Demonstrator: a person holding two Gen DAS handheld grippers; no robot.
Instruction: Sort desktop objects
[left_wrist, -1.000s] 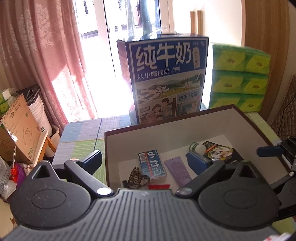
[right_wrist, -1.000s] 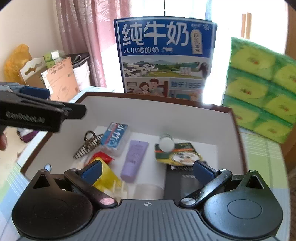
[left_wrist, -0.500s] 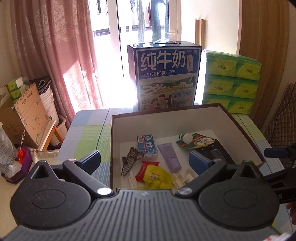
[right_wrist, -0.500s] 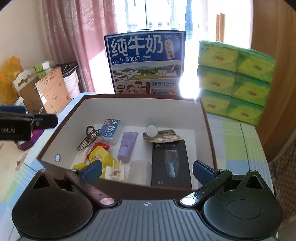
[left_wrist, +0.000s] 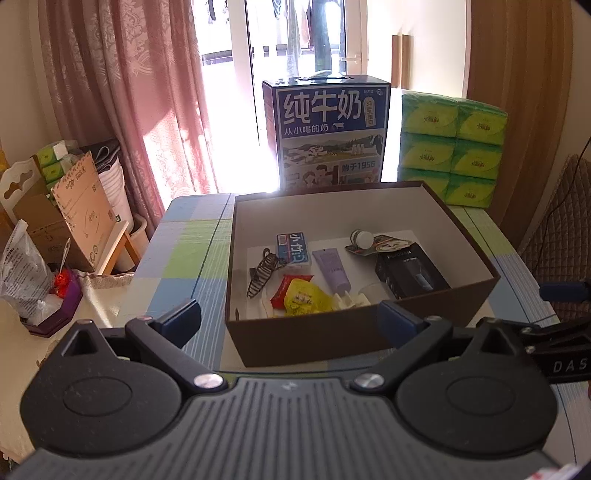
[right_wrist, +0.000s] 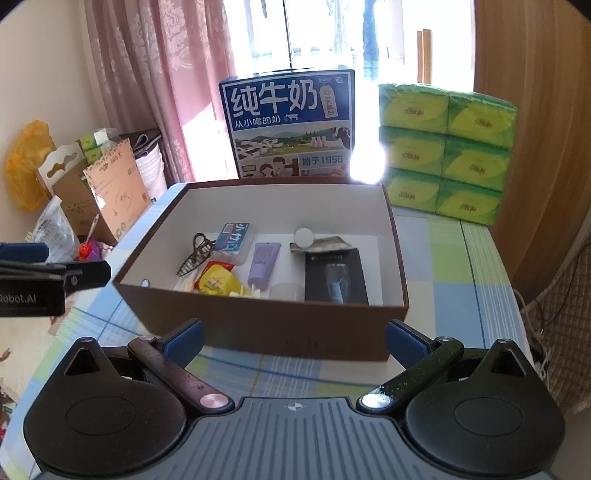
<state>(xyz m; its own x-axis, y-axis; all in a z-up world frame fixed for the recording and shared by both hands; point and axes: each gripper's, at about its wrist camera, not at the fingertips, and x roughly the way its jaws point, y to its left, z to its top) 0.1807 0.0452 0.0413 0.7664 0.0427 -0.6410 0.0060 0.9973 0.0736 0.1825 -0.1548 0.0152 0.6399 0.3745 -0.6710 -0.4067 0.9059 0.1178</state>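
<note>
The left gripper (left_wrist: 288, 317) and the right gripper (right_wrist: 293, 338) were both held with jaws spread wide and nothing between them. The brown box (right_wrist: 266, 325) was positioned directly ahead of each gripper. Inside it were seen a purple tube (right_wrist: 263, 264), a black package (right_wrist: 334, 275), a hair clip (left_wrist: 263, 271) and what appeared to be a yellow snack packet (left_wrist: 303, 297).

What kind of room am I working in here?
Most likely a lived-in home room: pink curtains beside a bright balcony door, a milk carton case and stacked tissue packs on a checked tablecloth.
</note>
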